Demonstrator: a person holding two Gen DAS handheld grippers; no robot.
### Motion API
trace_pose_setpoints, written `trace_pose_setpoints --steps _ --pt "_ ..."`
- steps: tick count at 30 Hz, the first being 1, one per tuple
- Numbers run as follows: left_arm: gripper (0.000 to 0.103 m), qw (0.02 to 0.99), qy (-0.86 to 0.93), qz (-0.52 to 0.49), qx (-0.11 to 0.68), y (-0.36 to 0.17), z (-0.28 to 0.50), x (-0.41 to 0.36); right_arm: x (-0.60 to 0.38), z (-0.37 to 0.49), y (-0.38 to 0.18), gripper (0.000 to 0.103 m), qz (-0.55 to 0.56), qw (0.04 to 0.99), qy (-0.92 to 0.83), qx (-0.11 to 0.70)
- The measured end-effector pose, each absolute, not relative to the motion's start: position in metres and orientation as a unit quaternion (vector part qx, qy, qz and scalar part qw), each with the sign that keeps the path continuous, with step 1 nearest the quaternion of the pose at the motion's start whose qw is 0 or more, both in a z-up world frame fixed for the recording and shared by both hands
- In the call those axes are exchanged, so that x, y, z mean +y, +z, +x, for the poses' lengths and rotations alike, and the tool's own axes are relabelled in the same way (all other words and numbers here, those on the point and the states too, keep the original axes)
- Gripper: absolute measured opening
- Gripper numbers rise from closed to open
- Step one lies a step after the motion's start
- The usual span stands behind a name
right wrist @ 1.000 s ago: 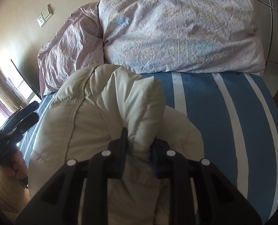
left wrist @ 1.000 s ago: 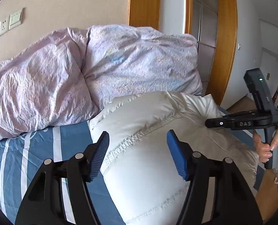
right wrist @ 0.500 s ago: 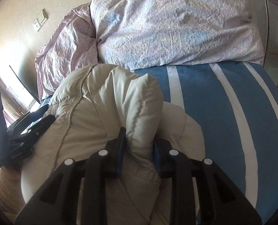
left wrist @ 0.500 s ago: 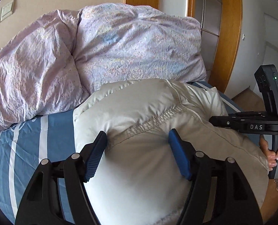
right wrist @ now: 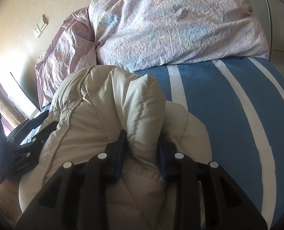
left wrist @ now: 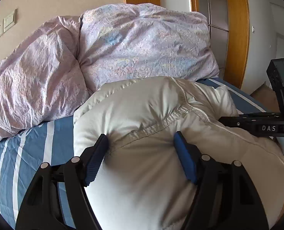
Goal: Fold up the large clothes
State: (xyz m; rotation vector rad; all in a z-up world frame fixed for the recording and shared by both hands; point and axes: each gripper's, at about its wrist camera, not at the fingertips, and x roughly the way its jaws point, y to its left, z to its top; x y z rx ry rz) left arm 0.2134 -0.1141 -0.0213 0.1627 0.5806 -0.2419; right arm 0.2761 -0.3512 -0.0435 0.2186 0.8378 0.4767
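Both tongs (left wrist: 141,143) (right wrist: 142,143) pinch the puffy, quilted cream jacket (left wrist: 151,115).

One cream padded jacket (left wrist: 142,115), two lilac pillows (left wrist: 142,44) and two tools (left wrist: 140,149) share one blue-and-white striped bed (right wrist: 218,99) below two wall plates (left wrist: 5,25).
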Motion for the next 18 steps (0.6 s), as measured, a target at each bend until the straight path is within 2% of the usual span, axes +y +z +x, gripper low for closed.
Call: trace_pose_setpoints --steps 9,11,13,16,18 --pt "0.074 0.953 -0.104 0.083 0.272 -0.033 0.217 -0.118 -0.355 0.279 -0.049 0.030 0.122 0.881 0.229 0.395" --pt "0.074 0.952 -0.104 0.086 0.273 -0.033 0.218 -0.118 -0.359 0.276 -0.044 0.035 0.124 0.885 0.217 0.393" --pt "0.074 0.952 -0.102 0.088 0.274 -0.032 0.218 -0.118 -0.364 0.265 -0.024 0.038 0.114 0.899 0.187 0.379" --pt "0.074 0.952 -0.100 0.089 0.275 -0.032 0.218 -0.118 -0.370 0.244 0.016 0.039 0.115 0.923 0.179 0.320" --pt "0.075 0.952 -0.099 0.091 0.276 -0.032 0.218 -0.119 -0.361 0.240 0.033 0.039 0.100 0.928 0.185 0.308"
